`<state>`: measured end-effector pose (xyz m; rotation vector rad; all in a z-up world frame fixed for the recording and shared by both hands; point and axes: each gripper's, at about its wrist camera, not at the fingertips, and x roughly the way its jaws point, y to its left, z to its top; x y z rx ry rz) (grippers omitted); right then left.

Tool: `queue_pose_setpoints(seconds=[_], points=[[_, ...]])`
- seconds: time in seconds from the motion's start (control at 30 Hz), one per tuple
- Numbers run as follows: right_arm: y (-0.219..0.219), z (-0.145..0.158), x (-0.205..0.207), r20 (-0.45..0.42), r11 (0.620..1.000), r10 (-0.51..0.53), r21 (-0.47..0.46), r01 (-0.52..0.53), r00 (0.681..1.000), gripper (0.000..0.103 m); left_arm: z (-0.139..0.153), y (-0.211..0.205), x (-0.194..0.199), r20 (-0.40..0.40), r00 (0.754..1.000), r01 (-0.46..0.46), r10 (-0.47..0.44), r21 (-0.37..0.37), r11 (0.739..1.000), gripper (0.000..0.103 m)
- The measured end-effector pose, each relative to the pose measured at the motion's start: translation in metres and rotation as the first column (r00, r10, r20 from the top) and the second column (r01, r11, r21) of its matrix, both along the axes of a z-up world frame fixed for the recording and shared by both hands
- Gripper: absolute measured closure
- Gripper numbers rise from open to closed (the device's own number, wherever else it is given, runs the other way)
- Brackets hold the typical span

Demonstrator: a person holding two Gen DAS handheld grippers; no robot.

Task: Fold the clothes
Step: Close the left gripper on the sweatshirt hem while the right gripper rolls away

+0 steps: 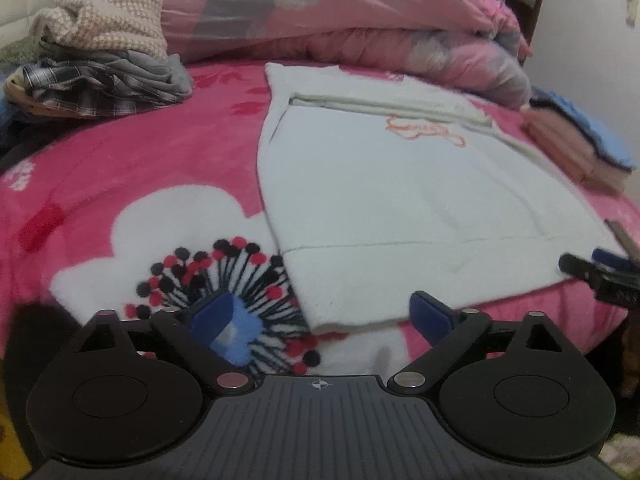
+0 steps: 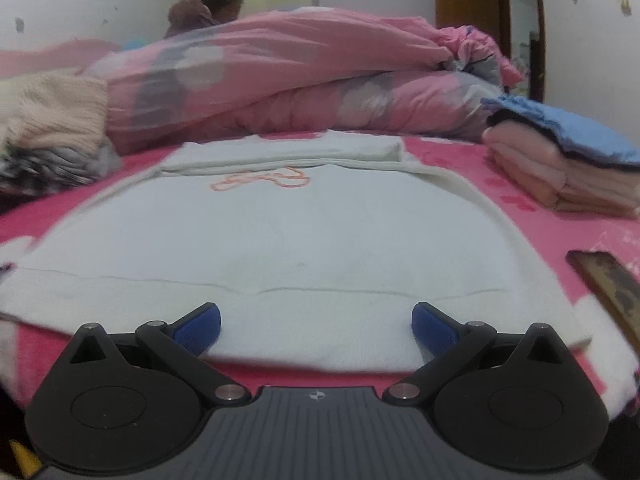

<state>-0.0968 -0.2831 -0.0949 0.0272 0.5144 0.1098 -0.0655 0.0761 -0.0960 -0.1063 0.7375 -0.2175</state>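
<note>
both grippers, left (image 1: 322,314) and right (image 2: 316,326), spread wide at white sweater (image 2: 280,240) hem; perhaps untouched.

Both hand-held grippers — left (image 1: 322,316), right (image 2: 316,324) — wide apart, empty

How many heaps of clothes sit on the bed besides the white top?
2. A messy heap of a knit and plaid pieces lies at the far left; a folded stack, pink under blue, sits at the right. The rolled quilt may hide more.
</note>
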Motion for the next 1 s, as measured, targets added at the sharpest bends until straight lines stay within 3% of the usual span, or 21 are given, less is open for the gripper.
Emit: queue_pose_setpoints(seconds=[0.1,0.2,0.23,0.33,0.43,0.63,0.8,0.9,1.0], points=[[0.0,0.01,-0.007,-0.021,0.994,0.036,0.101,-0.033,0.999,0.0,-0.004,0.004,0.005,-0.032,0.999,-0.003,0.001,-0.045,0.999,0.046],[-0.003,0.02,-0.006,-0.051,0.964,0.093,0.254,-0.077,0.994,0.0,-0.007,0.008,0.006,-0.05,0.999,-0.011,0.007,-0.084,0.996,0.054],[-0.004,0.023,-0.003,-0.061,0.943,0.123,0.317,-0.097,0.991,0.0,-0.008,0.009,0.006,-0.049,0.999,-0.017,0.013,-0.089,0.996,0.065],[-0.006,0.025,0.009,-0.09,0.849,0.222,0.507,-0.148,0.971,0.0,-0.01,0.015,0.007,-0.059,0.998,-0.032,0.024,-0.133,0.991,0.085],[-0.003,0.016,0.026,-0.132,0.721,0.308,0.679,-0.14,0.942,0.0,-0.01,0.022,0.007,-0.061,0.998,-0.044,0.032,-0.194,0.98,0.096],[0.022,-0.017,0.052,-0.18,0.454,0.473,0.888,-0.064,0.863,0.008,-0.004,0.039,0.003,-0.054,0.997,-0.068,0.052,-0.35,0.934,0.101],[0.056,-0.056,0.062,-0.227,0.256,0.601,0.963,0.084,0.766,0.018,0.003,0.05,0.002,-0.037,0.998,-0.059,0.047,-0.458,0.887,0.101],[0.072,-0.08,0.066,-0.26,0.186,0.633,0.965,0.183,0.729,0.027,0.004,0.056,0.002,-0.036,0.999,-0.047,0.033,-0.506,0.861,0.101],[0.082,-0.095,0.073,-0.273,0.128,0.627,0.96,0.249,0.73,0.036,0.001,0.061,0.002,-0.041,0.999,-0.041,0.023,-0.547,0.836,0.101]])
